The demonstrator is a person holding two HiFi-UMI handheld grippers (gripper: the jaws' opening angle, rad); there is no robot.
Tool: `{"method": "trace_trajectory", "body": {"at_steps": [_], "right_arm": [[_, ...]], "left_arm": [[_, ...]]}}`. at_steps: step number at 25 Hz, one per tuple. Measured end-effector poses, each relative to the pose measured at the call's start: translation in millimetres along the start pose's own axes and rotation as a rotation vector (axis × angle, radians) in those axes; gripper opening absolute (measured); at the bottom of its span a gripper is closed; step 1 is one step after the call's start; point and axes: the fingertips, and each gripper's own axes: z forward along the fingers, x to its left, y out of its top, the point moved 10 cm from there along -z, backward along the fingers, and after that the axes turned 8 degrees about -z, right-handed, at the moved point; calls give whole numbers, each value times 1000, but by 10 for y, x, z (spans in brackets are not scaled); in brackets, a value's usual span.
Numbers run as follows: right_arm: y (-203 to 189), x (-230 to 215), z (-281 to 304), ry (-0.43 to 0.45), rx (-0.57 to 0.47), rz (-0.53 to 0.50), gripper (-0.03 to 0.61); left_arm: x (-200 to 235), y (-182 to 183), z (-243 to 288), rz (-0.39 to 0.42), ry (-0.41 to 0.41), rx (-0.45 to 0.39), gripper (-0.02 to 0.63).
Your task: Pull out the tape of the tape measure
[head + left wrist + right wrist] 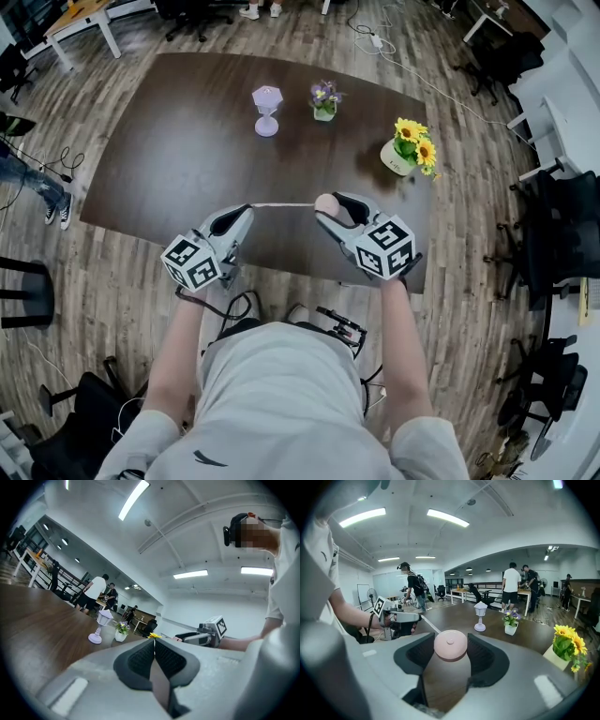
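Pink plastic, round and smooth: the tape measure (450, 645) is clamped between the pads of the right gripper (330, 206), one pad on each side of the case, and is held in the air over the near edge of the dark wooden table (169, 141); at nine o'clock from the case the left gripper (246, 212) has its jaws pressed together on the free end of the tape (281, 204); the pale strip runs taut and nearly straight between the two, already partly drawn out. Far across the table stand a lilac lantern ornament (267, 110) at about eleven o'clock, a small flower pot (324, 101) at twelve and a sunflower pot (409, 150) at two; all are well apart from the work.

The likeliest failure, as I judge it, is the thin end slipping from the left pinch; the spring inside would then whip the strip back into the case. The round case could also swivel or squirt out of the right pads if the pull goes off the line of the slot; a sideways pull might also kink or twist the strip; a case dropped from here would probably land near the table edge and could roll off.
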Motion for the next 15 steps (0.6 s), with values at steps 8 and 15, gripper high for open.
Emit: {"method": "trace_trajectory", "body": {"at_steps": [8, 15], "right_arm": [[-69, -98, -97, -16, -3, 29, 221], [-89, -131, -90, -10, 6, 30, 221]], "left_arm": [[71, 25, -60, 15, 15, 4, 11], [88, 44, -55, 56, 19, 31, 12]]}}
